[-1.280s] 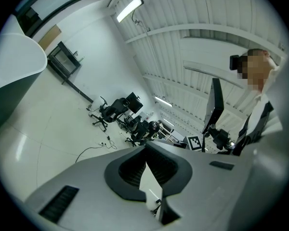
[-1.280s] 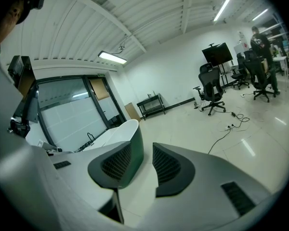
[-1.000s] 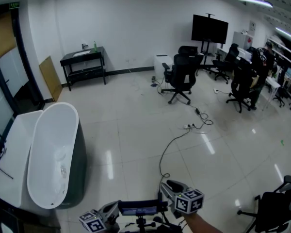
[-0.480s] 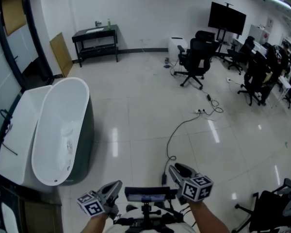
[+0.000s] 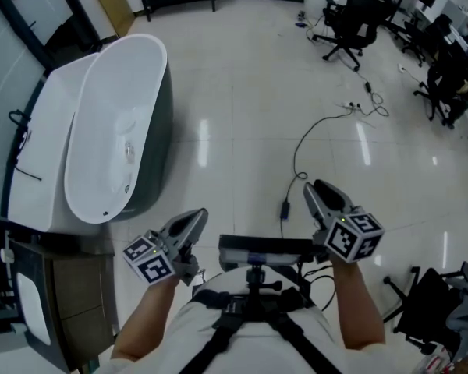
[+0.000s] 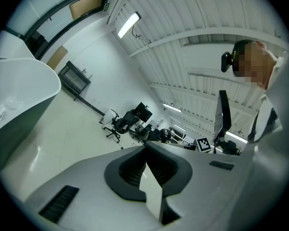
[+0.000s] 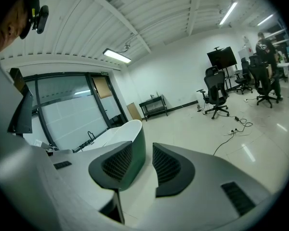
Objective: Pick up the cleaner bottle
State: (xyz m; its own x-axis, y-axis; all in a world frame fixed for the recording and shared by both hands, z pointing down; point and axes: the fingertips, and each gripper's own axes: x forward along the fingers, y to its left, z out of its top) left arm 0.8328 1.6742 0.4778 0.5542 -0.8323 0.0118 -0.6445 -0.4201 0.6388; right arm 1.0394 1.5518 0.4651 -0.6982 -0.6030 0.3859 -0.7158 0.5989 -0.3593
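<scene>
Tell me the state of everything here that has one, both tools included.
Left tool: shut, empty.
Right tool: jaws closing, apart, nothing between them.
Bathtub: empty.
Nearest chair: unoccupied.
Cable: slack on the floor.
TV: screen dark.
</scene>
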